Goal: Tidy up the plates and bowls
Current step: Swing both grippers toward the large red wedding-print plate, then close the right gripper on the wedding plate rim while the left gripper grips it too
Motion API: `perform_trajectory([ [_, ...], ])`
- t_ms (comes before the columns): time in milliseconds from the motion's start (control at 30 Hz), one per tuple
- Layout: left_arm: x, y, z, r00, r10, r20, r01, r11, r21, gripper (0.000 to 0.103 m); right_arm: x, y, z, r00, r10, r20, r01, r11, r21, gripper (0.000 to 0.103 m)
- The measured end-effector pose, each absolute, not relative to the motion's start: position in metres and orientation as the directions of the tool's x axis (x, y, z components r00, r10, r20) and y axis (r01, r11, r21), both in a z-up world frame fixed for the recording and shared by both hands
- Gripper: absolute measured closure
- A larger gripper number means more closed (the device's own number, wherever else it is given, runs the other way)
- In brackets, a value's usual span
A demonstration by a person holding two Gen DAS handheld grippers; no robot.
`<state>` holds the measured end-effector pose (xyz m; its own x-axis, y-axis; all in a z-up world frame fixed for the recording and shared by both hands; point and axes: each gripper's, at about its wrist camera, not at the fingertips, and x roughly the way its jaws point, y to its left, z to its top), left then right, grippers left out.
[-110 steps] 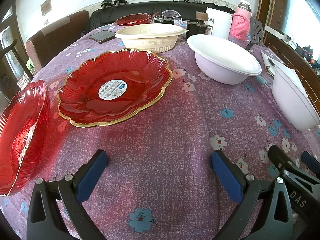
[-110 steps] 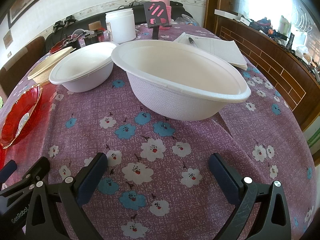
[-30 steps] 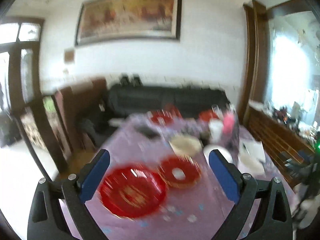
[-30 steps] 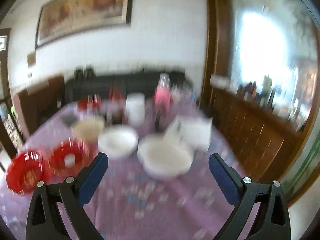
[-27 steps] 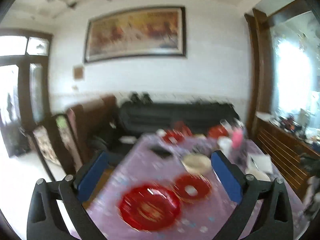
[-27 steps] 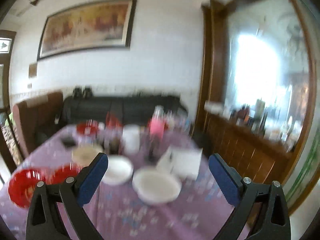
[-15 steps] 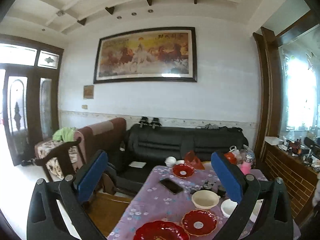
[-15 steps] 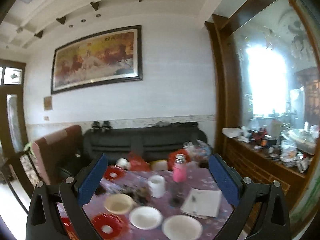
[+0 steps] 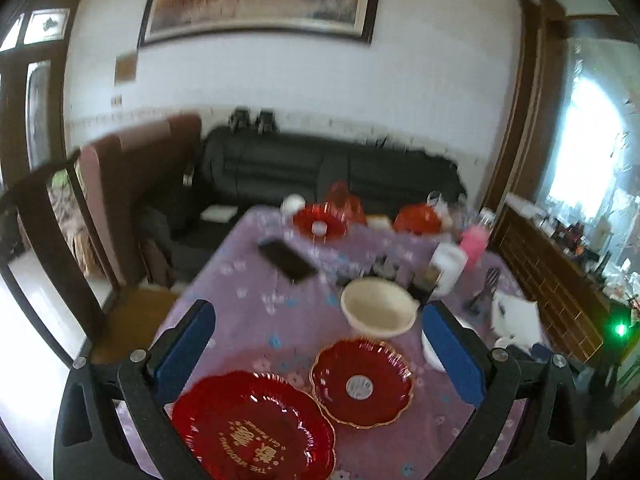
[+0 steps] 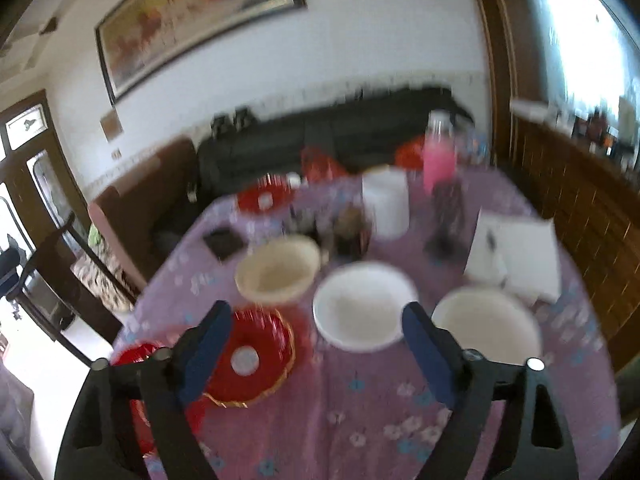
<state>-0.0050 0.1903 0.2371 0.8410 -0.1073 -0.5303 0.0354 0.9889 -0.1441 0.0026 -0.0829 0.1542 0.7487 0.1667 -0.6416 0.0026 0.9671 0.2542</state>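
Seemingly high over table (image 9: 256, 320), left tongs (image 9: 318, 354) agape, empty, right tongs (image 10: 316, 350) closing, empty.

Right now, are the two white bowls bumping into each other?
Apart. In the right wrist view, purple tablecloth seems to show between the middle white bowl and the right white bowl, though a gripper finger partly covers that gap.

A table under a purple flowered cloth (image 10: 360, 408) carried two red plates (image 9: 256, 430) (image 9: 362, 384) at the near left, a cream bowl (image 10: 278, 272) behind them, and two white bowls (image 10: 364, 306) (image 10: 486, 322) to the right. Further back lay a dark phone (image 9: 287, 260), a white tub (image 10: 386, 202), a pink bottle (image 10: 439, 160) and papers (image 10: 516, 258).
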Motion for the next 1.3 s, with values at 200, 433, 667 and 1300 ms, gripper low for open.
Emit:
perform_trajectory([
  [200, 0.055, 0.17, 0.179, 0.751, -0.129, -0.648, 0.053, 0.989, -0.136, 0.0, 0.037, -0.07, 0.093, 0.684, 0.223, -0.695, -0.002, 0.953, 0.304, 0.025],
  [433, 0.114, 0.154, 0.119, 0.602, -0.173, -0.779, 0.044, 0.982, -0.184, 0.016, 0.06, -0.046, 0.057, 0.63, 0.302, -0.715, -0.022, 0.927, 0.373, 0.027],
  [667, 0.153, 0.149, 0.071, 0.473, -0.181, -0.862, -0.004, 0.978, -0.207, 0.027, 0.069, -0.038, 0.029, 0.573, 0.364, -0.734, -0.058, 0.912, 0.407, 0.027],
  [1300, 0.137, 0.166, 0.091, 0.499, -0.203, -0.843, 0.005, 0.973, -0.231, 0.028, 0.066, -0.038, 0.034, 0.6, 0.394, -0.696, -0.091, 0.899, 0.429, 0.038],
])
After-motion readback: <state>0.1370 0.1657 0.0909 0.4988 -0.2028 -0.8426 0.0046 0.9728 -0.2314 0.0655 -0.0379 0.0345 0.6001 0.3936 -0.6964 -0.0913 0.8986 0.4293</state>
